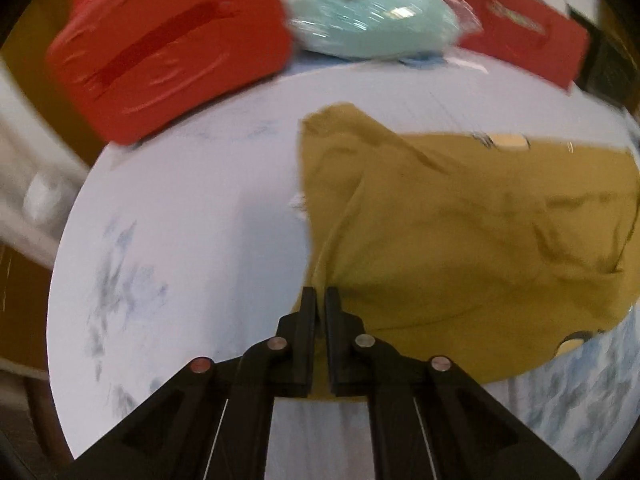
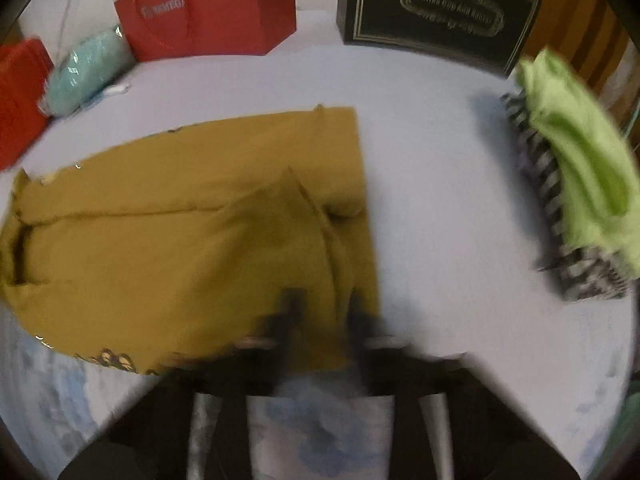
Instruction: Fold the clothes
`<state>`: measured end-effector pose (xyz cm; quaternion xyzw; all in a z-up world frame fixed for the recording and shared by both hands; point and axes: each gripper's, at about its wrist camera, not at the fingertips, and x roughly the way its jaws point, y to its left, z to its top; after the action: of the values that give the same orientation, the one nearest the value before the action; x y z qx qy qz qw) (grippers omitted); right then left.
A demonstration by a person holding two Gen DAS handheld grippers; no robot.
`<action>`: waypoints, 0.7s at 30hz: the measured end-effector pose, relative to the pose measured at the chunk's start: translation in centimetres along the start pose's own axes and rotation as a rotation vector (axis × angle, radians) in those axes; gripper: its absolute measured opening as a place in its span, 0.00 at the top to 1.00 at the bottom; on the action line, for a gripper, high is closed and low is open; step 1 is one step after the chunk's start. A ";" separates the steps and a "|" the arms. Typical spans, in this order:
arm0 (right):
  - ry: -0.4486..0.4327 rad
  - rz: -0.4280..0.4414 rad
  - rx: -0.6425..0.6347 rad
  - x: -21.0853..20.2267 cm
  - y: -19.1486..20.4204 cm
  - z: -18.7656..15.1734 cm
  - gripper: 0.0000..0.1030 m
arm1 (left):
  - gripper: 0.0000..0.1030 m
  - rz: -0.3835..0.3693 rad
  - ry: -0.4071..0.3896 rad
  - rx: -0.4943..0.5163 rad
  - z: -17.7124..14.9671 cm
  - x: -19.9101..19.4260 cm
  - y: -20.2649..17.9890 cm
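We see the mustard garment [image 2: 192,240] lying flat on the white surface [image 2: 440,200], long axis running left-right across the right wrist frame, a fold peaking at centre. Left claw [image 1: 320,300]: tips nearly together, pinching the garment's lower-left edge. Right claw [image 2: 322,312]: blurred, tips apart, straddling the lower-right hem.

Right wrist view: right gripper [image 2: 320,312] smeared by motion blur, finger gap unclear | mustard garment [image 2: 180,232] cut off at left edge, patterned trim too blurred to read | striped cloth [image 2: 536,168] partly hidden under green cloth [image 2: 580,160] | Left wrist view: red bag [image 1: 160,44] blurred, its print unreadable
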<state>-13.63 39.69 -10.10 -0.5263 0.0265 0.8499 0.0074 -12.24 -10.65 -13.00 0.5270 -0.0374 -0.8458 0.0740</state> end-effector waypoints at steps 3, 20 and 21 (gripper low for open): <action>0.004 -0.007 0.016 -0.2 -0.3 0.0 0.98 | 0.97 -0.016 0.044 -0.087 -1.4 0.3 1.6; -0.062 0.053 0.032 -2.6 -1.1 0.5 0.50 | 0.50 -0.080 -0.067 0.007 2.0 -1.1 0.4; -0.060 0.060 0.034 -2.3 -1.0 0.8 0.50 | 0.50 -0.094 -0.060 0.009 2.2 -0.7 0.0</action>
<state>-13.30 40.72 -7.74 -0.4993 0.0565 0.8646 -0.0085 -13.96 -10.57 -11.44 0.5031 -0.0188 -0.8635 0.0307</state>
